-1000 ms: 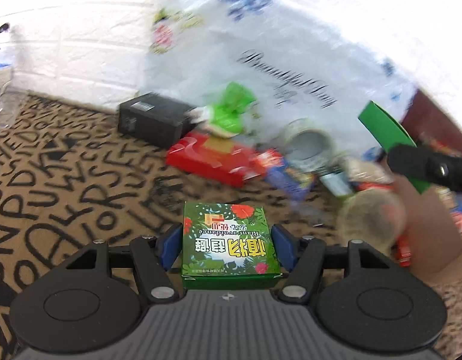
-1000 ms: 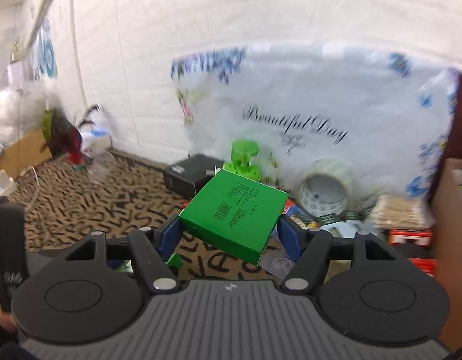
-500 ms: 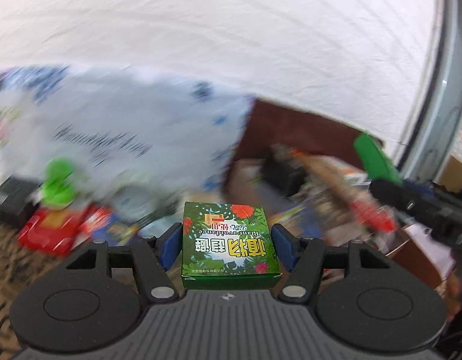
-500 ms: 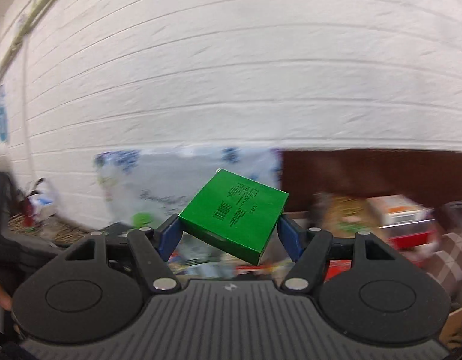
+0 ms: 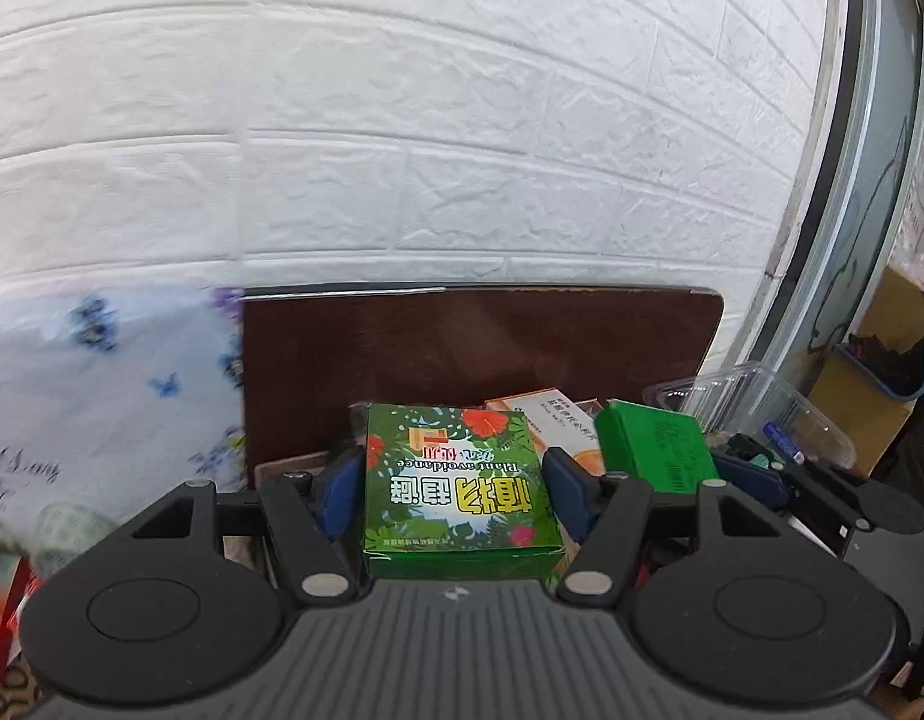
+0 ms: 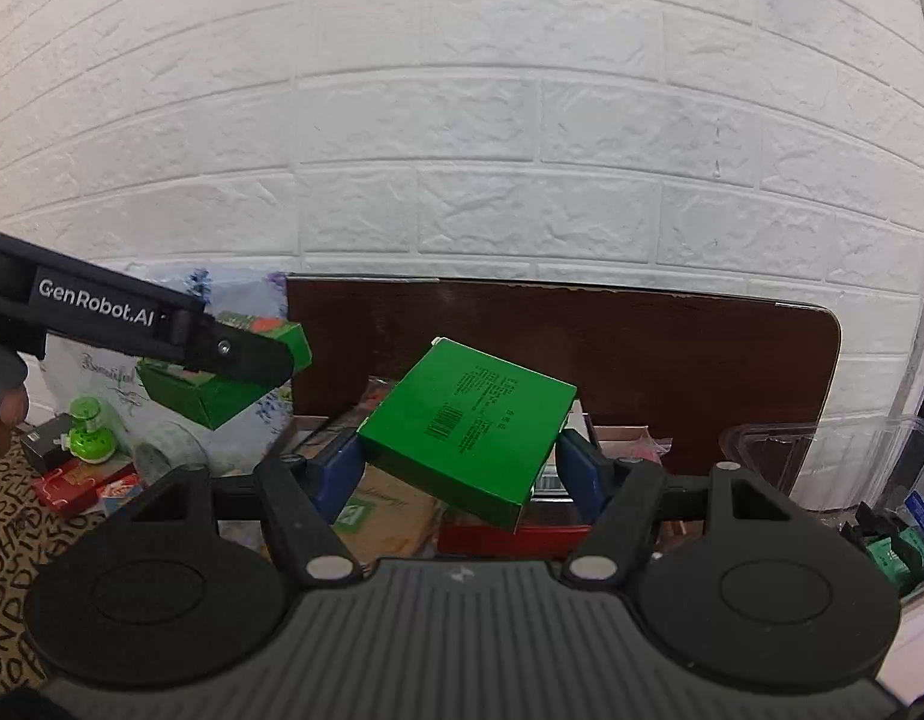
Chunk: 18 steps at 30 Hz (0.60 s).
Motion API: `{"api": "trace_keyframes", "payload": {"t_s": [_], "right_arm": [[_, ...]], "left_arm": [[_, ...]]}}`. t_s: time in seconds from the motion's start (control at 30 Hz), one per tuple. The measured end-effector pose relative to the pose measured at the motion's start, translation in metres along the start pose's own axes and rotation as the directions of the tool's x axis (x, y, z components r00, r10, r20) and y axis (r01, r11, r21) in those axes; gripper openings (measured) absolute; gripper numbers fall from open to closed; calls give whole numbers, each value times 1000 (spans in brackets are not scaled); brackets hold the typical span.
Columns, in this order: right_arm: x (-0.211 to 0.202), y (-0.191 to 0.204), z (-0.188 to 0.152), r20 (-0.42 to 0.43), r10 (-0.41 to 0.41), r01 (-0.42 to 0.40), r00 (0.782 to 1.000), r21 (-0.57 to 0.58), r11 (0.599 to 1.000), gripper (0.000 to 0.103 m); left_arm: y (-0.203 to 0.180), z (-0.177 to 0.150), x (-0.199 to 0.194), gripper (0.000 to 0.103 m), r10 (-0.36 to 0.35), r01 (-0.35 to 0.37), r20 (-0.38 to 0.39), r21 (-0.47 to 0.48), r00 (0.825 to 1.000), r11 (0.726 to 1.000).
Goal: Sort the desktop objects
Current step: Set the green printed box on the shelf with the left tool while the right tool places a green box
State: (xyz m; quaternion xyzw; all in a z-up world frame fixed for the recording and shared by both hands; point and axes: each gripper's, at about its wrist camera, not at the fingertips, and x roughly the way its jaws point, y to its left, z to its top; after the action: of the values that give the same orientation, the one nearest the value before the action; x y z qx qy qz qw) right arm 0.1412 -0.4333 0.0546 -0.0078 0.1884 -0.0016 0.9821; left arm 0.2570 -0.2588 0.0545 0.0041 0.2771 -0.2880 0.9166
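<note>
Green boxes: floral box (image 5: 459, 489) clamped in left gripper (image 5: 456, 501), barcode box (image 6: 468, 438) in right gripper (image 6: 462, 474). Swung from patterned mat to cardboard bin (image 6: 618, 435), lower centre; drop next, probably.

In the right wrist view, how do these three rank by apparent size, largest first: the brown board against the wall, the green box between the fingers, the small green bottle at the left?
1. brown board
2. green box, though its nearness to the camera enlarges it
3. small green bottle
</note>
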Motion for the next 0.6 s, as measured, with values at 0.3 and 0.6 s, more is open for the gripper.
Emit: {"api": "trace_keyframes", "payload": {"t_s": [0.3, 0.6], "right_arm": [[70, -28, 12, -71, 7, -12, 997, -68, 998, 68], [88, -15, 6, -70, 0, -10, 998, -130, 991, 83]], "left_arm": [[3, 22, 65, 66, -3, 2, -35, -30, 999, 1000], [6, 16, 76, 86, -77, 77, -5, -15, 997, 997]]}}
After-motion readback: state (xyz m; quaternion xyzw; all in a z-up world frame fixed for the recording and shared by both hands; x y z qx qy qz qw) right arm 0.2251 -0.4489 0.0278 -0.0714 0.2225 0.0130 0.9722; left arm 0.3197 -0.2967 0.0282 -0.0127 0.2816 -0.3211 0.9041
